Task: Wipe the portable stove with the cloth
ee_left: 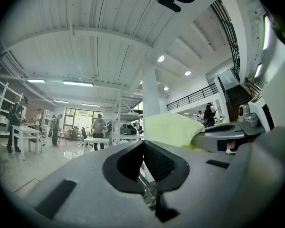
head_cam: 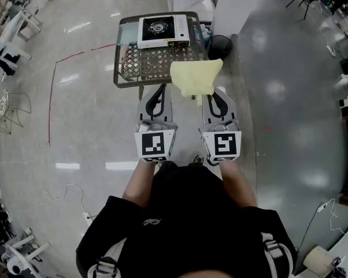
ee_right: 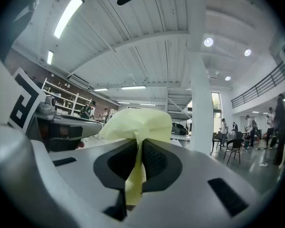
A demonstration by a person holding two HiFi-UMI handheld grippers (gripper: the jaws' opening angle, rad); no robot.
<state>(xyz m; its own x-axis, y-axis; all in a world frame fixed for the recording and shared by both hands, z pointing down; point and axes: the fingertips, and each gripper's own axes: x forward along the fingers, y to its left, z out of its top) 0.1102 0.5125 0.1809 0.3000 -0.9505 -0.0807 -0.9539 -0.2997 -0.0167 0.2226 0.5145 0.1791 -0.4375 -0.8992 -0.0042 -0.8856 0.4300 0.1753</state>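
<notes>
Right gripper (ee_right: 138, 144): jaws clamped on a fold of the yellow cloth (ee_right: 137, 122), which bunches above the tips and trails down between the pads. Left gripper (ee_left: 143, 144): jaws together, nothing between them. Both are held level, side by side, on the near side of the wicker table (head_cam: 117, 68).

Portable stove (head_cam: 163, 30): white casing, dark burner in the middle, sitting on the far part of the table top, well apart from the cloth. Wiping not yet begun, by the look of it.

Notes for the step:
- The reach goes forward over the table. The right gripper likely needs to tip downward so the loose cloth lies flat on the casing rather than dangling.
- Probably start on the smooth white top and go round the burner, where the cloth could snag.
- The stove looks light and may slide, so the empty left gripper could brace its side.
- The grip holds only a narrow fold, so hard strokes may pull it free.
</notes>
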